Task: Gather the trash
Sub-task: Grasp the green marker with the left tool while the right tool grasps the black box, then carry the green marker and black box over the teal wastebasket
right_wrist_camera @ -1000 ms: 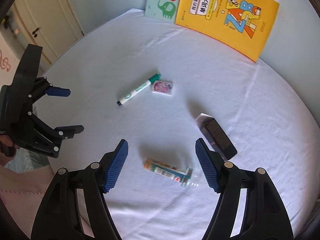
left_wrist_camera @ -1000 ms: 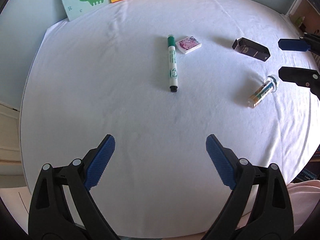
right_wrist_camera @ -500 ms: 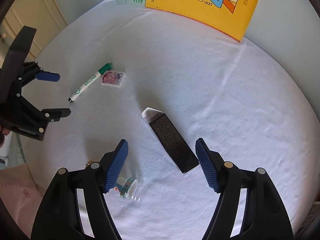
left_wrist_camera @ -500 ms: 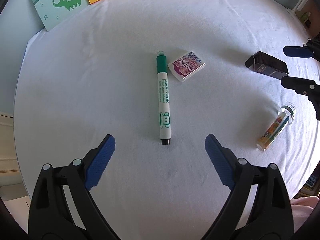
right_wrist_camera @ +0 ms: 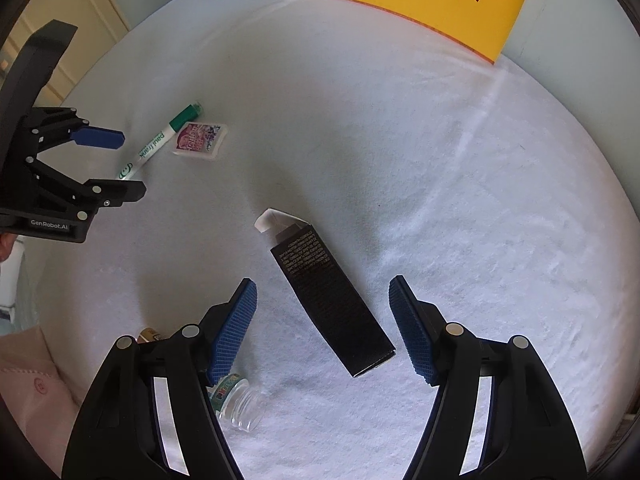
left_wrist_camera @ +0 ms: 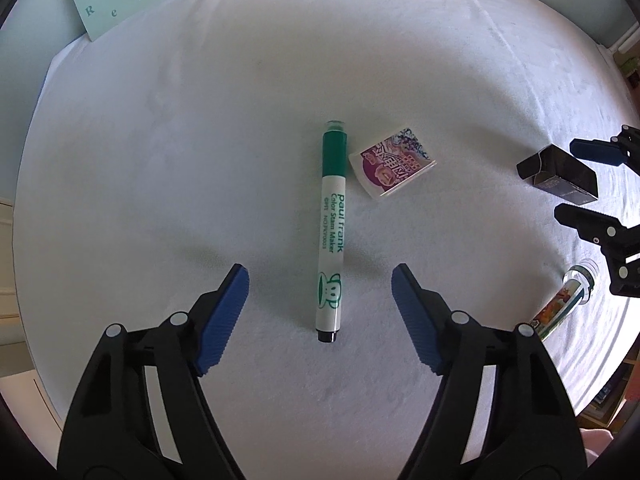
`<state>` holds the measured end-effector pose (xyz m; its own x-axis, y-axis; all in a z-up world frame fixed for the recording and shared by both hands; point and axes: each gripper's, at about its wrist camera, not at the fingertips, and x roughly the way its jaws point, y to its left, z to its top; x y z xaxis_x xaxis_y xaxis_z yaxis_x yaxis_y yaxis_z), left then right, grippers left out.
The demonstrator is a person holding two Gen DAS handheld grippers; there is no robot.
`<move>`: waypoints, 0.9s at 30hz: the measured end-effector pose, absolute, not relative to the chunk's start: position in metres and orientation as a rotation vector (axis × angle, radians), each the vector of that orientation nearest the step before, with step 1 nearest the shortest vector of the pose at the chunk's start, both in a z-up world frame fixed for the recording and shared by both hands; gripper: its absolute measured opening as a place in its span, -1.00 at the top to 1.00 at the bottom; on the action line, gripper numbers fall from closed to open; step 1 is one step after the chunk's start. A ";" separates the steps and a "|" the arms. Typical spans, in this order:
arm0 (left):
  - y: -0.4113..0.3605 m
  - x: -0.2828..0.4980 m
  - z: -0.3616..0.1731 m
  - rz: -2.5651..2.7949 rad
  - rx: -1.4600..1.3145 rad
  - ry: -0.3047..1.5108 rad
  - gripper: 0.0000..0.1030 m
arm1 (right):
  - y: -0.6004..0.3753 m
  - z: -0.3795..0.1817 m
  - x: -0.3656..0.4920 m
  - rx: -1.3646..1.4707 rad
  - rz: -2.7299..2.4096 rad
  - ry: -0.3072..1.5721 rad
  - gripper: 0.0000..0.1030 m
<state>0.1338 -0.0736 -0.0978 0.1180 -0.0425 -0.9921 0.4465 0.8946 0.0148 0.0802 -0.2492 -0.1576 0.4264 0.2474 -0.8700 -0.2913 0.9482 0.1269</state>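
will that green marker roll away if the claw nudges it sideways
Probably: the green marker is a round barrel lying flat on the white cloth, with no clip visible. The soft cloth may slow it. It looks rigid and light, so a pinch across the barrel should hold.

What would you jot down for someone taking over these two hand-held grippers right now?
Left hand-held gripper: open, jaws just been closing, straddling the green marker without touching it.
Right hand-held gripper: open, over the black carton, which lies between the jaws, untouched.
Also on the white cloth: a small printed packet beside the marker's cap end, and a clear tube lying near the right hand-held gripper.
Done: nothing picked up yet.
Left: grip and collect all four items; no bin is in view.
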 end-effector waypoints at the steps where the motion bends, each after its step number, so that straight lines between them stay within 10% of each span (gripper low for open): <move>1: -0.072 0.135 -0.100 -0.371 0.335 1.421 -0.24 | -0.249 -0.159 0.080 -0.042 0.339 1.082 -0.31; 8: -0.060 0.135 -0.098 -0.380 0.310 1.384 0.26 | -0.247 -0.164 0.080 -0.028 0.338 1.095 0.25; 10: -0.059 0.137 -0.096 -0.389 0.299 1.385 0.79 | -0.249 -0.162 0.080 -0.002 0.350 1.095 0.46; 27: -0.037 0.107 -0.076 -0.377 0.315 1.352 0.79 | -0.243 -0.130 0.068 0.000 0.377 1.020 0.50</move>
<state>0.1069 -0.0373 -0.0758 0.1736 -0.0811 -0.9815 0.4383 0.8988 0.0032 0.0684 -0.2430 -0.1298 0.4645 0.3069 -0.8307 -0.3074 0.9356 0.1738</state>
